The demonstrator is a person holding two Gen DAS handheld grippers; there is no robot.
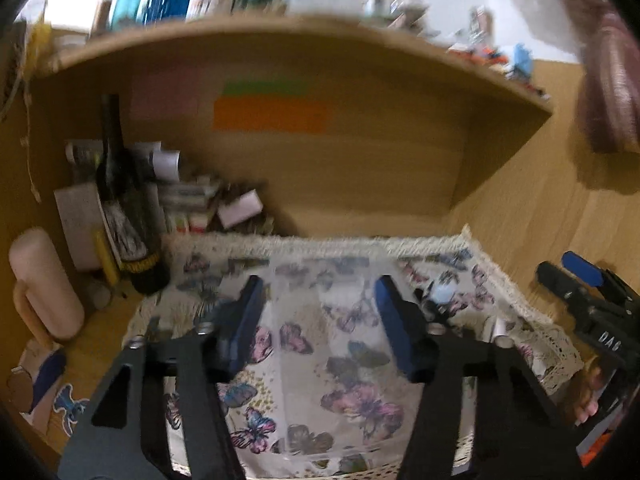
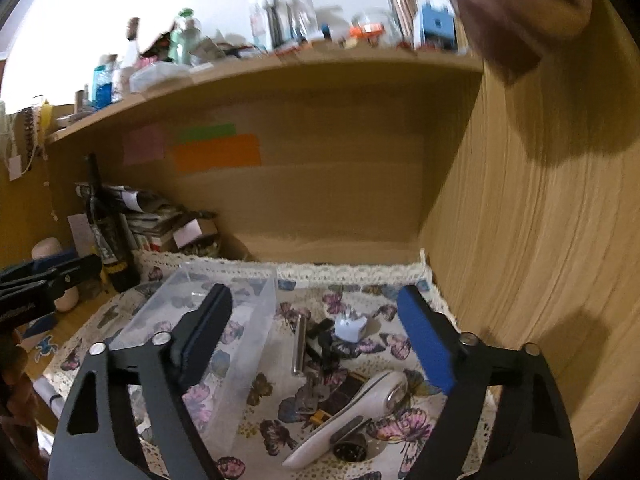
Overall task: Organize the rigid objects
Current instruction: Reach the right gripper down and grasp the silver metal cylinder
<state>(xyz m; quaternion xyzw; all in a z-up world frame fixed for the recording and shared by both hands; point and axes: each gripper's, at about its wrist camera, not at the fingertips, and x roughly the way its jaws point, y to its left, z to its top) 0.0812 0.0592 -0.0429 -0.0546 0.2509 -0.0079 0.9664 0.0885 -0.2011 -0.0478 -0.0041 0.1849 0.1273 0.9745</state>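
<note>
A clear plastic box (image 2: 248, 320) stands on the butterfly cloth (image 2: 280, 432), left of a pile of small things: a white plug adapter (image 2: 351, 326), a metal tube (image 2: 300, 344), keys (image 2: 316, 394), a white handheld device (image 2: 360, 412) and a round black connector (image 2: 350, 446). My right gripper (image 2: 315, 292) hangs open above the box's right wall and the pile, touching nothing. My left gripper (image 1: 319, 282) is open too. The box (image 1: 320, 320) shows faintly and blurred ahead between its fingers, and no pad presses on it. Each gripper shows in the other's view: the left gripper (image 2: 86, 266) and the right gripper (image 1: 558, 266).
A dark bottle (image 1: 120, 200), a pink jug (image 1: 44, 288) and stacked boxes and papers (image 1: 192, 200) crowd the alcove's back left. A cluttered shelf (image 1: 300, 36) runs overhead. A wooden side wall (image 2: 540, 240) closes the right. Coloured notes (image 1: 272, 114) are stuck on the back panel.
</note>
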